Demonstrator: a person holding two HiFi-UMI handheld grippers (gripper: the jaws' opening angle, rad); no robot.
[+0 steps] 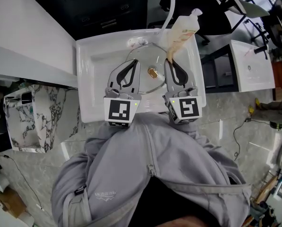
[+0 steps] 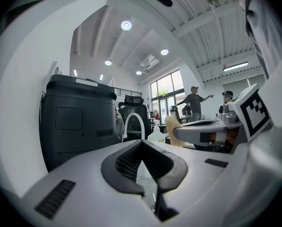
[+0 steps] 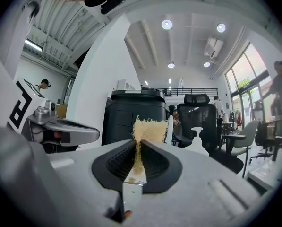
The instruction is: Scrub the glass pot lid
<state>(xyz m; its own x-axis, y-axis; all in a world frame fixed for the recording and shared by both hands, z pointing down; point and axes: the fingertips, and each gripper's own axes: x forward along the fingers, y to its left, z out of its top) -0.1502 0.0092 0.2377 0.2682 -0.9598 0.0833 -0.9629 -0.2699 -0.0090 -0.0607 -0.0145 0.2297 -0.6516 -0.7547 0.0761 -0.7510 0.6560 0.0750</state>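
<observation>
Over the sink point(image 1: 91, 79), the right gripper point(image 1: 169, 63) is clamped on a straw-coloured scrub pad point(image 3: 149, 129), and the left gripper point(image 1: 132, 65) is closed on nothing. Both are held above the glass pot lid point(image 1: 153, 73), which lies flat in the sink. Scrubbing appears not yet started, as no suds show on the glass.

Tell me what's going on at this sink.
A person in a grey hoodie stands at the white sink with a gripper in each hand. The glass pot lid lies in the basin. The right gripper is shut on a straw-coloured scrub pad near the lid's right edge. The left gripper is shut and empty, over the lid's left side. Whether the pad touches the glass is unclear.
</observation>
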